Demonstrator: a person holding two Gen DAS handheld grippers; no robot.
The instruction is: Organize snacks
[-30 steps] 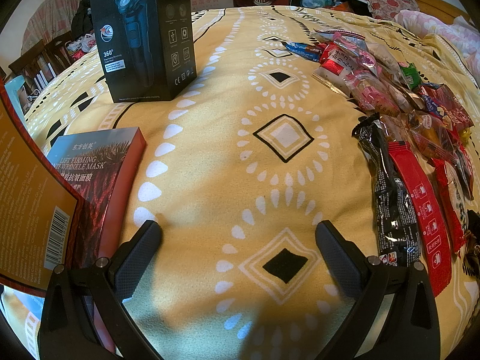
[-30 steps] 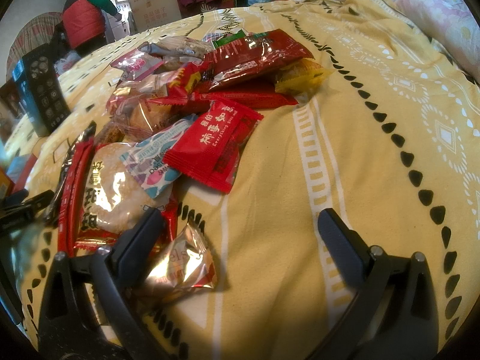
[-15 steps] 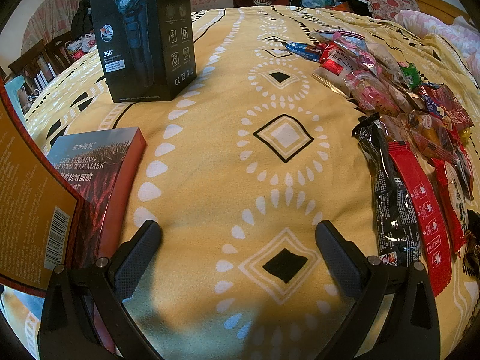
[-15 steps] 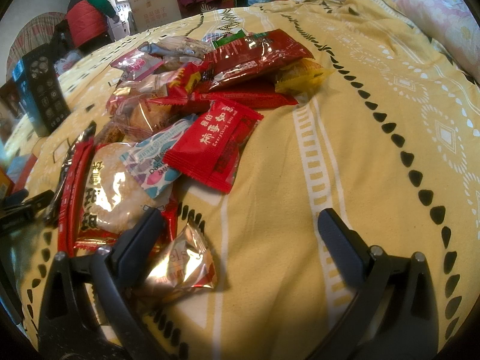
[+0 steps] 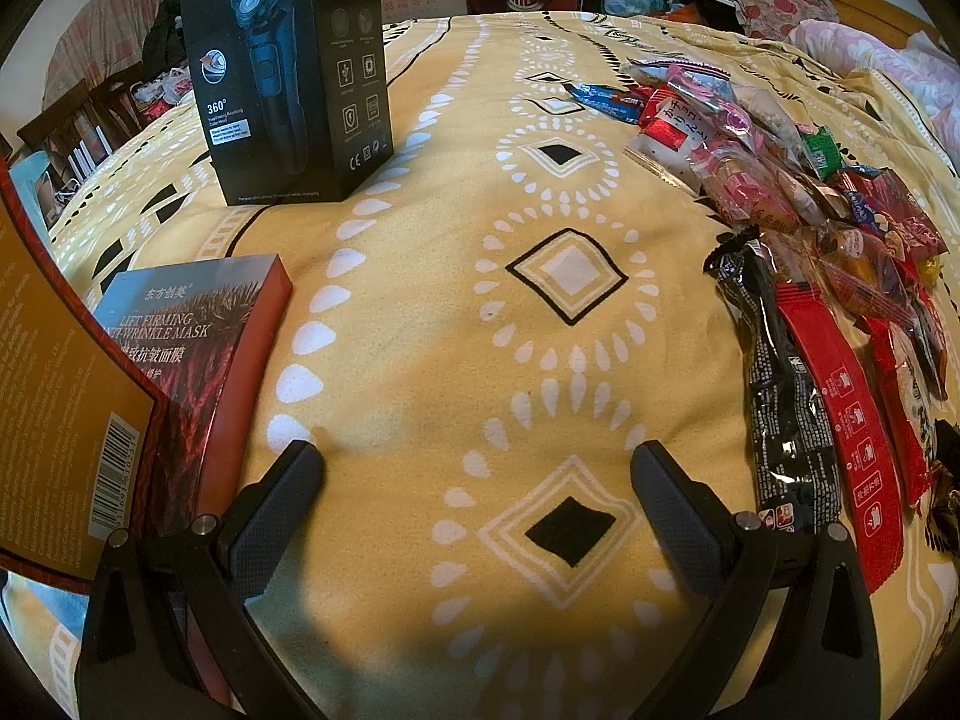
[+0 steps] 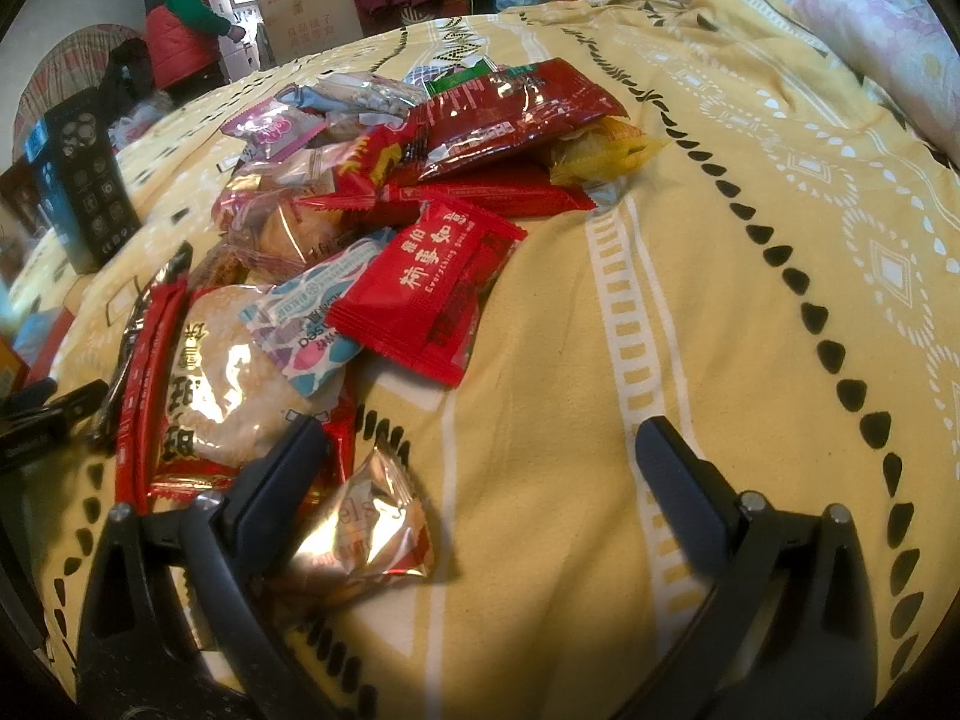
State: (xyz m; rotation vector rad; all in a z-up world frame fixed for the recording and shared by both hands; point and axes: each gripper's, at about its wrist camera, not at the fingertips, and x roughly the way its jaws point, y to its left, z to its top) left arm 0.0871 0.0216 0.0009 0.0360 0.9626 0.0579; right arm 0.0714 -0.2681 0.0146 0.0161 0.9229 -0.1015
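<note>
In the left wrist view, a yellow bedspread (image 5: 420, 324) patterned with white droplets and black diamonds covered the whole surface. A black shaver box (image 5: 288, 72) stood upright on it at the far left, and a red face-mask box (image 5: 198, 348) lay flat nearer the camera, partly overlapped by a brown carton (image 5: 54, 420) at the left edge. Chairs, piled clothes and a cardboard box filled the room beyond. The snacks (image 5: 810, 276) lay in a long heap along the right side, with a black stick pack (image 5: 780, 396) and a red stick pack (image 5: 840, 420) side by side at its near end. The left gripper (image 5: 474, 468) hovered low over bare cloth, its fingers spread wide and holding nothing, well apart from the heap.

In the right wrist view, the same bedspread ran back to a pink floral quilt (image 6: 870, 18) at the upper right. A person in a red vest (image 6: 186, 24) stood by stacked cartons in the background. The snack pile (image 6: 420, 180) sat left of centre, a red square packet (image 6: 426, 288) on its near slope. A shiny foil packet (image 6: 366, 534) lay just beside the left finger (image 6: 282, 480) of the right gripper (image 6: 480, 456), whose fingers were spread apart and empty.

Against the earlier frames, neither gripper had shifted and no snack had moved; only the person in the background had changed posture slightly.
</note>
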